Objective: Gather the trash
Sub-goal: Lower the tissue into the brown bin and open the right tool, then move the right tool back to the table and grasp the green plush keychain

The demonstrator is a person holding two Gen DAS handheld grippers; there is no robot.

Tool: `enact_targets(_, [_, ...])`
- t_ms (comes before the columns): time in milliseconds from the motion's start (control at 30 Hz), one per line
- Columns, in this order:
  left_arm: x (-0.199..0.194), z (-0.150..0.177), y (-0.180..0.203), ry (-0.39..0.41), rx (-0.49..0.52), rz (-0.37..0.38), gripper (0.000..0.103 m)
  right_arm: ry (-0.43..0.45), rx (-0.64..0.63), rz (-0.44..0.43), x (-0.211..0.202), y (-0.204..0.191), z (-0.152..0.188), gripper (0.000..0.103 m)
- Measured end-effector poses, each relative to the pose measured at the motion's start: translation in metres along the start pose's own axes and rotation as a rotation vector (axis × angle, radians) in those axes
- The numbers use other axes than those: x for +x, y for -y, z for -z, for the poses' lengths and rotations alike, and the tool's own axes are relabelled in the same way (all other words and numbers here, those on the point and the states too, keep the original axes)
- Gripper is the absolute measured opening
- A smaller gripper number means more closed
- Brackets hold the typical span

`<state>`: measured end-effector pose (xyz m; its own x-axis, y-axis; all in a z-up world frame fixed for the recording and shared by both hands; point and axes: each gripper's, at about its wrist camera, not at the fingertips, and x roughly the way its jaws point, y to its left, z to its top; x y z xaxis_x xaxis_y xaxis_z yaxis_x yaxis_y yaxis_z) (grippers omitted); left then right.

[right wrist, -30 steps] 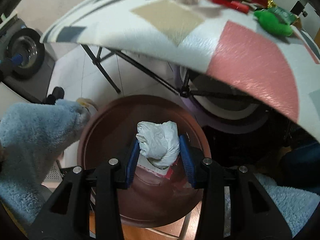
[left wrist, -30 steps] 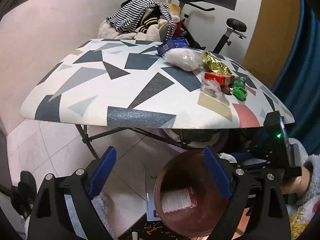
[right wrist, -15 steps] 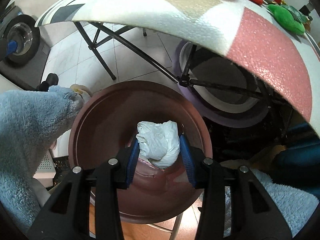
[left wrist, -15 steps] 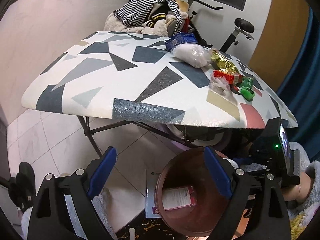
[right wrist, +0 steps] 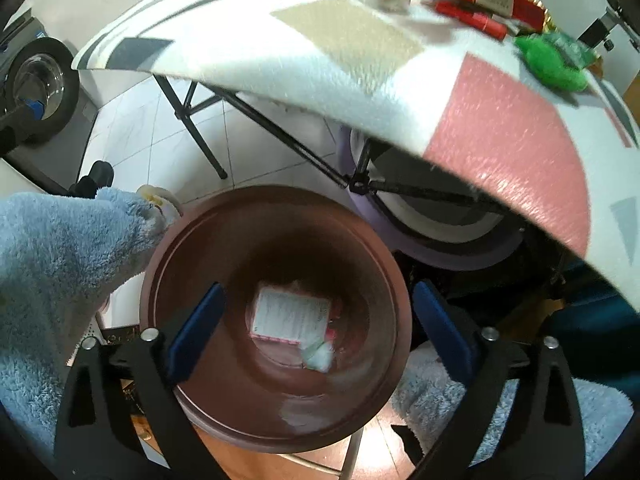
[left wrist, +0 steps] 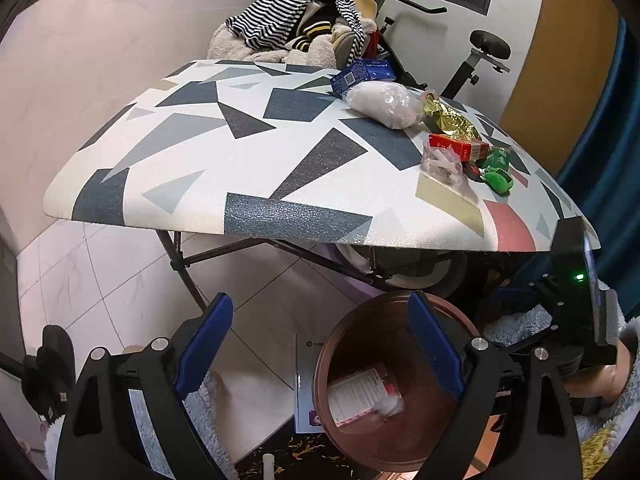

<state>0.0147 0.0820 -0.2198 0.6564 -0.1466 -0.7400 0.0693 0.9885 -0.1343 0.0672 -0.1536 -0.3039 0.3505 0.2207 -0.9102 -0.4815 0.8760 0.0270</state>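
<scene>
My right gripper (right wrist: 316, 292) hangs over a brown round bin (right wrist: 168, 248), its jaws opening with nothing between them. A crumpled white wad (right wrist: 318, 356) lies in the bin beside a pink packet with a white label (right wrist: 290, 314). My left gripper (left wrist: 320, 300) is open and empty, above the floor next to the same bin (left wrist: 360, 320). On the patterned table (left wrist: 240, 140) lie a white plastic bag (left wrist: 382, 104), a gold wrapper (left wrist: 452, 120), a red box (left wrist: 460, 146), a clear bag (left wrist: 442, 162), green wrappers (left wrist: 498, 174) and a blue box (left wrist: 362, 74).
The table's edge overhangs the bin, with black folding legs (left wrist: 180, 264) beneath. An exercise bike (left wrist: 484, 48) and a pile of clothes (left wrist: 296, 20) stand behind. A washing machine (right wrist: 36, 80) is at the left; a fluffy blue sleeve (right wrist: 60, 260) touches the bin's rim.
My right gripper's jaws have spread wide and the white wad they held has dropped to the bottom of the bin. The left gripper has stayed where it was.
</scene>
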Motion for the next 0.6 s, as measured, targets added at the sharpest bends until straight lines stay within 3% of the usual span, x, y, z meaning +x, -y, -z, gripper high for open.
enact_targets(600, [-0.002, -0.002, 0.003, 0.009, 0.016, 0.002, 0.088, 0.294, 0.070, -0.067, -0.070, 0.019, 0.002, 0.097])
